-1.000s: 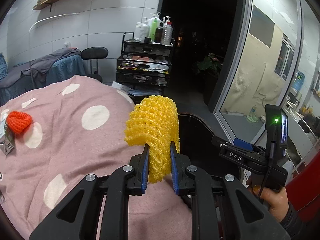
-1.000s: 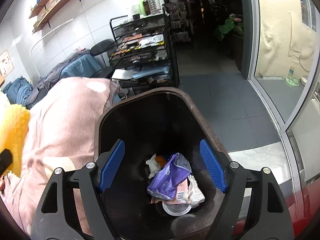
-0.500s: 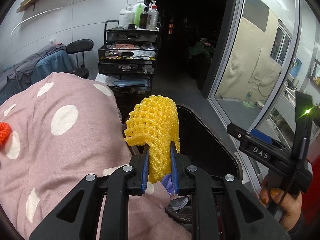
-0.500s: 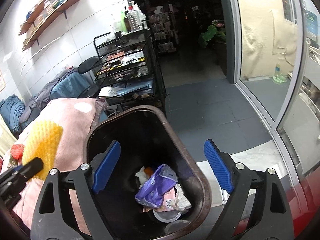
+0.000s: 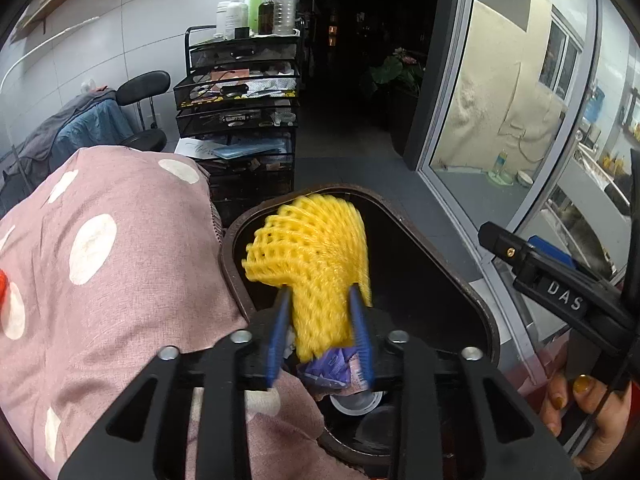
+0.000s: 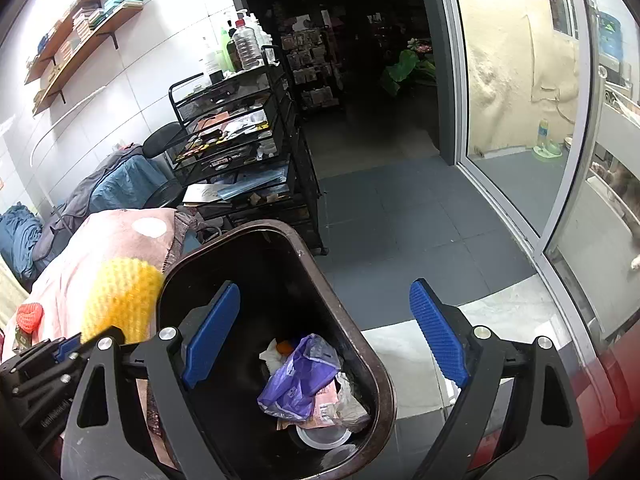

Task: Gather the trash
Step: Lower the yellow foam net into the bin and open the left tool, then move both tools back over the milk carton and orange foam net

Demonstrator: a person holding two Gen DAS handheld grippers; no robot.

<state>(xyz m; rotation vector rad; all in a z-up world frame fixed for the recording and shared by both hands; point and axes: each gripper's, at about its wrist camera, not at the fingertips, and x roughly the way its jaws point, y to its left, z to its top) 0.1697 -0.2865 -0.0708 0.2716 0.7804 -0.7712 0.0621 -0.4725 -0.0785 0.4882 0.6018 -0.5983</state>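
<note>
My left gripper (image 5: 320,332) is shut on a yellow foam fruit net (image 5: 316,256) and holds it above the near-left rim of a dark brown trash bin (image 5: 480,320). The net also shows in the right wrist view (image 6: 120,300), at the bin's left rim (image 6: 384,384). The bin holds a purple wrapper (image 6: 300,376), white paper and a round lid. My right gripper (image 6: 320,332) is open and empty above the bin. A red foam net (image 6: 29,317) lies on the pink dotted cloth (image 5: 100,260).
A black wire cart (image 5: 240,108) with bottles and papers stands behind the bin. A black chair (image 5: 144,88) and blue-grey cloths are at the left wall. A glass sliding door (image 6: 520,120) is at the right. Grey tiled floor (image 6: 400,220) lies beyond the bin.
My left gripper has carried the yellow net to the right, from over the pink cloth to over the bin's edge. My right gripper has risen a little above the bin, still open.
</note>
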